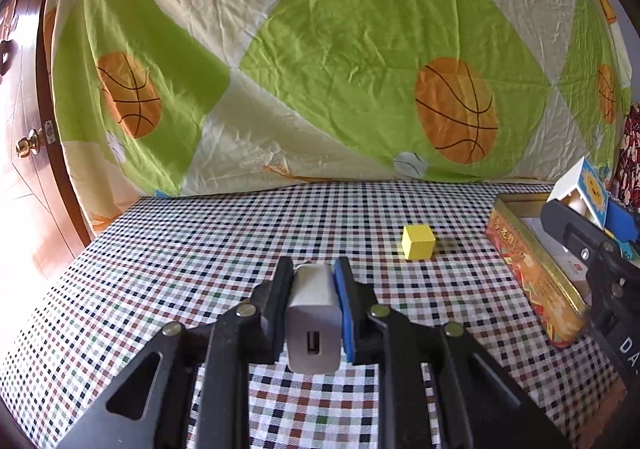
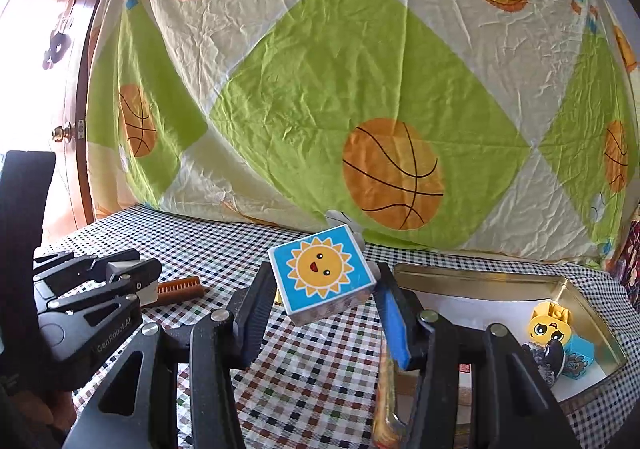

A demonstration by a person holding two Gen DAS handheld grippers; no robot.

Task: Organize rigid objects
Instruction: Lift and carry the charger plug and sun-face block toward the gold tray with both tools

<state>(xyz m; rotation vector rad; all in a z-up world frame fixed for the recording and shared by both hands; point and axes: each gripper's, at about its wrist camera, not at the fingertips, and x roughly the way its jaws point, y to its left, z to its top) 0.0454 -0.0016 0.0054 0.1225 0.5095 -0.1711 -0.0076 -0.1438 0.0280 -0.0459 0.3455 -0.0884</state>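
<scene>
My left gripper [image 1: 314,269] is shut on a white USB charger [image 1: 314,309] and holds it just above the checked tablecloth. My right gripper [image 2: 324,281] is shut on a toy block with a blue sun face [image 2: 322,275], tilted, held above the cloth beside the gold tin [image 2: 500,275]. The block [image 1: 588,193] and the right gripper also show at the right of the left wrist view, over the tin [image 1: 532,277]. A yellow cube [image 1: 418,242] sits on the cloth ahead of the left gripper.
The tin holds a yellow-faced toy figure [image 2: 550,323] and a blue block [image 2: 578,357]. A brown comb [image 2: 180,289] lies on the cloth near the left gripper. A basketball-print sheet [image 1: 320,69] hangs behind the table. A wooden door [image 1: 24,153] is at left.
</scene>
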